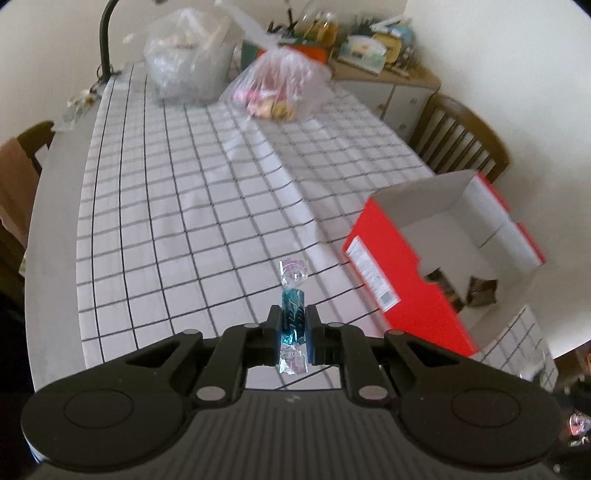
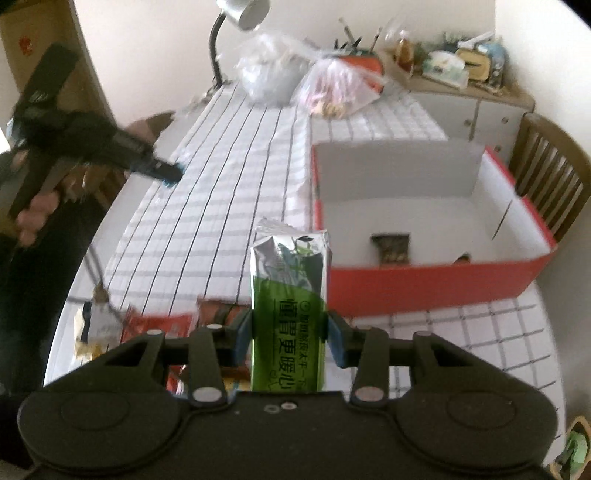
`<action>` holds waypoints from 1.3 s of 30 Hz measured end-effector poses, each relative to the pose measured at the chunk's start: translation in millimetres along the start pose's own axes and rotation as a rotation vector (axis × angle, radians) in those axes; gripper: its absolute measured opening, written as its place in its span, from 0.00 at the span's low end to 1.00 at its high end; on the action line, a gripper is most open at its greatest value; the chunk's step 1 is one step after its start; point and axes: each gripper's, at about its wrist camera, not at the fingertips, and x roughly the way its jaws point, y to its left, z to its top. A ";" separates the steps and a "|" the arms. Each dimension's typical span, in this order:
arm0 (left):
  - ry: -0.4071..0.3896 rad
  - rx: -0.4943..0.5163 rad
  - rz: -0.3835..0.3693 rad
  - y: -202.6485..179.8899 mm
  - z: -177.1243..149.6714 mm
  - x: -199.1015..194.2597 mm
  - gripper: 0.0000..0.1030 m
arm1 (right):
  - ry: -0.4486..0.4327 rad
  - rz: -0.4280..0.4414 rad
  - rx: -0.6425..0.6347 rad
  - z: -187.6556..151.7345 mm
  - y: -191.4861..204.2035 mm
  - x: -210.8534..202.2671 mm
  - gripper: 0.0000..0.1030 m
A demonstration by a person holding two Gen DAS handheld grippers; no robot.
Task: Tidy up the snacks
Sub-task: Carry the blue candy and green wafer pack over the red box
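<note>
My left gripper (image 1: 294,325) is shut on a blue twist-wrapped candy (image 1: 292,308) and holds it above the checked tablecloth, left of the open red box (image 1: 399,273). My right gripper (image 2: 288,332) is shut on a green and silver snack packet (image 2: 290,295), held upright just in front of the red box (image 2: 424,280). The box is white inside with a few dark snack packets (image 2: 391,249) at its near wall. The left gripper (image 2: 168,171) also shows at the far left of the right wrist view, held in a hand.
Loose red and gold snack packets (image 2: 147,328) lie on the table under my right gripper. Two clear plastic bags (image 1: 280,88) of snacks and a desk lamp (image 2: 243,14) stand at the table's far end. A wooden chair (image 1: 458,136) stands behind the box.
</note>
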 end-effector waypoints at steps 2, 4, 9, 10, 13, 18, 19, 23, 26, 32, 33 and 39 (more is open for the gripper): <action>-0.012 0.003 -0.011 -8.1 2.3 -10.7 0.12 | -0.022 -0.003 0.013 8.7 -8.8 -4.4 0.41; -0.024 0.006 -0.020 -16.5 4.6 -20.6 0.12 | -0.040 -0.006 0.020 16.5 -17.9 -7.6 0.41; -0.051 0.015 -0.043 -43.0 9.0 -36.7 0.12 | -0.082 -0.010 0.031 35.2 -44.3 -13.5 0.41; -0.055 0.016 -0.046 -49.5 9.9 -38.1 0.12 | -0.088 -0.010 0.033 39.3 -51.1 -13.7 0.41; -0.058 0.021 -0.050 -69.7 10.5 -39.0 0.12 | -0.097 -0.007 0.043 49.7 -70.6 -11.1 0.41; -0.040 0.021 -0.040 -107.8 11.7 -27.0 0.12 | -0.098 -0.012 0.041 63.8 -107.2 -1.4 0.41; -0.036 0.017 -0.037 -114.8 12.1 -23.5 0.12 | -0.098 -0.014 0.039 66.7 -115.2 1.1 0.41; -0.016 -0.007 -0.024 -142.9 15.5 -7.6 0.12 | -0.091 -0.014 0.038 78.3 -145.9 11.0 0.41; 0.000 -0.023 -0.012 -162.8 19.1 6.7 0.12 | -0.072 -0.008 0.038 86.8 -167.5 23.2 0.41; 0.040 -0.049 0.027 -194.7 26.5 43.0 0.12 | -0.008 -0.009 0.025 95.2 -200.9 59.3 0.41; 0.049 -0.051 0.036 -198.8 27.8 50.5 0.12 | 0.006 -0.005 0.021 95.5 -204.5 66.1 0.41; 0.117 -0.057 0.096 -215.5 29.6 98.6 0.12 | 0.100 0.004 -0.032 90.7 -214.8 106.0 0.41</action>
